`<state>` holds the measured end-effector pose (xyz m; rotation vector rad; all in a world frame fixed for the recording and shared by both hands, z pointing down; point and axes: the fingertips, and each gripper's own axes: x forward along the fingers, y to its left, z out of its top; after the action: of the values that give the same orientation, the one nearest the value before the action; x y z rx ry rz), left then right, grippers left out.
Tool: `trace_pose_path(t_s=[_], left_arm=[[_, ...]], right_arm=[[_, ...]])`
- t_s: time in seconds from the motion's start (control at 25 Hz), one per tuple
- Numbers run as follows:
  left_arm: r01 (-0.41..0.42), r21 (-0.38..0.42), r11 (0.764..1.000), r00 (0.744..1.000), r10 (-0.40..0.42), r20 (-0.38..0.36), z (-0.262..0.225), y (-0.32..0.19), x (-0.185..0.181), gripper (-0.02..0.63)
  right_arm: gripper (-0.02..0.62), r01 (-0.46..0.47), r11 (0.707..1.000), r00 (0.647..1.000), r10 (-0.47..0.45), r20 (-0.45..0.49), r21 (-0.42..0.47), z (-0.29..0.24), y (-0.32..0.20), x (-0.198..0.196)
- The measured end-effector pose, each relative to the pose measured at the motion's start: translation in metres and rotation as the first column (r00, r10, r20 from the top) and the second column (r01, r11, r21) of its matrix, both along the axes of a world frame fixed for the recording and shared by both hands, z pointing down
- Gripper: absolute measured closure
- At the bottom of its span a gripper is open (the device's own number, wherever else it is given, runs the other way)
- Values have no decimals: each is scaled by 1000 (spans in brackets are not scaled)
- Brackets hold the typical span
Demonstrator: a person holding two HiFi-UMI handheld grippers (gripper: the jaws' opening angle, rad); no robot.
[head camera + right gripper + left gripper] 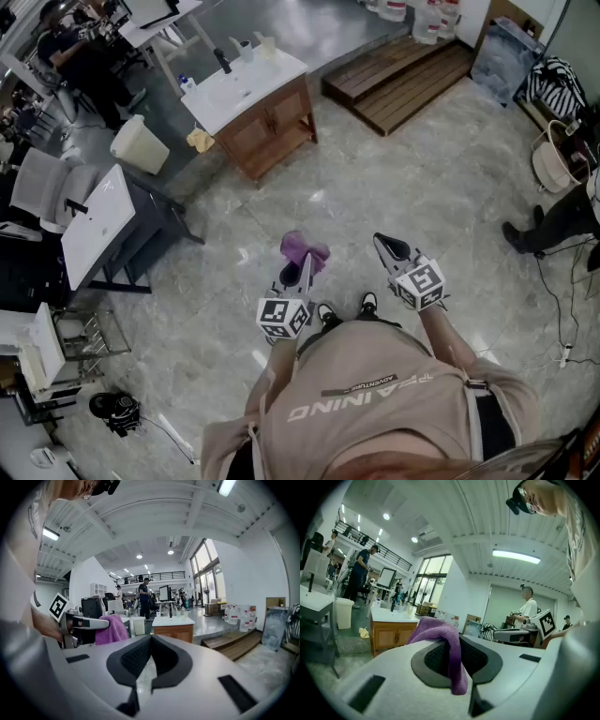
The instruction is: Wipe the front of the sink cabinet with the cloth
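A person stands on a glossy, grey marbled floor [394, 187] in a large open workshop, seen from above, holding a gripper in each hand. The left gripper [305, 269] has its jaws closed on a purple cloth [302, 249]. The cloth is soft, fuzzy microfibre. It is pinched by one fold between the dark, ribbed pads, with a bunched lobe above the jaws and a short tail hanging below. The right gripper [385, 243] has its jaws brought together with nothing between them.

The sink cabinet [272, 127] stands well apart from the person, across the floor. It is a low box of reddish-brown wood with panelled doors, and a smooth white basin top that carries a dark tap and a few small bottles. A crumpled yellow rag [200, 141] lies on the floor just beside it, near a white bin [139, 143].

Wiping has not begun; the person probably has to walk over first. The likely risks:
- The cloth is held by a narrow fold, so dragging it across wood could pull it out of the jaws.
- If the bunched part does not cover the jaw tips, hard plastic could scrape the door panels.
- The polished floor looks slippery.
- The rag by the cabinet could get underfoot.
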<state>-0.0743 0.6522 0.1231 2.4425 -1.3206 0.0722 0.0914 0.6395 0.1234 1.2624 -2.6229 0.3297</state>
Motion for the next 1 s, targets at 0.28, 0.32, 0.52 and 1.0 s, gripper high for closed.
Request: trace_pose_path(t_s=[0.28,0.32,0.52,1.0], left_arm=[[-4,69,998,1000,3,10,-5,-25,-11,569],[-4,72,997,1000,3,14,-7,-27,-14,569],[6,85,996,1000,-6,3,-14,-41,-31,569],[-12,49,999,999,15,-49,4,-56,-46,569]], right_arm=[[584,41,996,999,-41,3,74,-4,-32,-26],[584,42,996,999,-42,2,74,-6,-32,-27],[584,52,995,999,-52,-4,85,-13,-42,-37],[584,-36,998,999,38,-29,52,-9,-50,-54]])
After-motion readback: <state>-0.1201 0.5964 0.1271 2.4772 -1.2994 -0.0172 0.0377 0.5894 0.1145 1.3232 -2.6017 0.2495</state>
